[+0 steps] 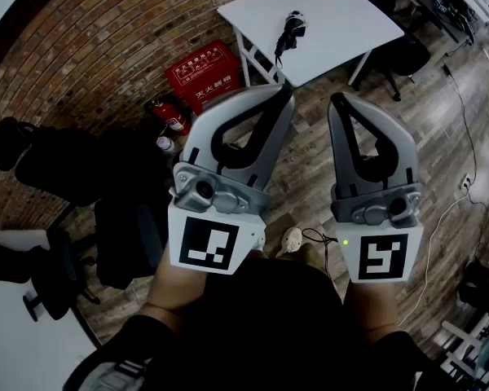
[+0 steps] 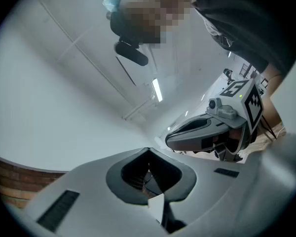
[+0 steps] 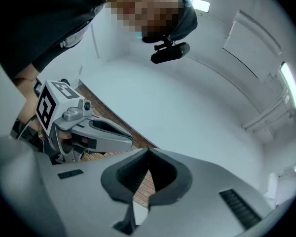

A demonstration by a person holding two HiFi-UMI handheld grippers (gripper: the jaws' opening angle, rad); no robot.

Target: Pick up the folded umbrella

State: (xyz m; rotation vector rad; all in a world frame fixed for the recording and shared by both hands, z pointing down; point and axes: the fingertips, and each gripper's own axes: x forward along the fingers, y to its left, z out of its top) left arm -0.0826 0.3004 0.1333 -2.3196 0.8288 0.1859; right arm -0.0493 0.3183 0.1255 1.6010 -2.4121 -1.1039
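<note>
Two grippers: left gripper point(image 1: 284, 92) and right gripper point(image 1: 336, 103), jaws together on both, nothing held, well apart from the bench point(image 1: 350, 23).
Folded umbrella point(image 1: 290, 29): lies toward the bench's near edge.
Approach: probably carry one gripper over, part its jaws, clamp mid-body.

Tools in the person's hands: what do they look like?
Both are grey with black linings, shaped like curved beaks. The left tool and right tool each carry a white cube with black square markers; the right shows a tiny green light. The person wears a black top.
</note>
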